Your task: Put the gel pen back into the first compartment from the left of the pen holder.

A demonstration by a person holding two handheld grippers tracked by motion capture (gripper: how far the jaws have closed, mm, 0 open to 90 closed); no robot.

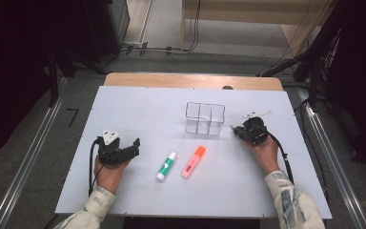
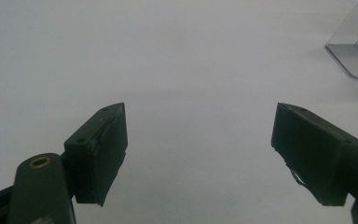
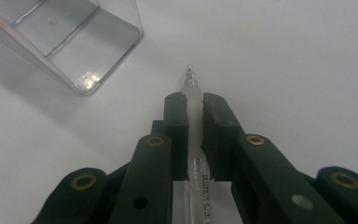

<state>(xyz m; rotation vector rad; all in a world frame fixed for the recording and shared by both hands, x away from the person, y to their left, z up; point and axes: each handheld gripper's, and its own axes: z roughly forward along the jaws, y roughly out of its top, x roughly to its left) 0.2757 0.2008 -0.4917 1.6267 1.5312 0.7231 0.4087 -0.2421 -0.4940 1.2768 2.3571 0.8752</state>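
R gripper (image 3: 194, 105) clamps a clear pen (image 3: 193, 109), tip poking past the jaws, low over the table (image 1: 138, 105) just beside the clear organizer (image 1: 205, 118). L gripper (image 2: 198, 149) spread wide, nothing in it.

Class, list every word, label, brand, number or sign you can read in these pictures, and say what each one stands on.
None can be read.
Pen clamped in the right gripper: dark print along its clear barrel, too small and blurred to read.
Orange highlighter: a label patch, too small to read.
Green-and-white glue stick: its green band is blurred, no letters legible.
Clear organiser: no lettering visible.
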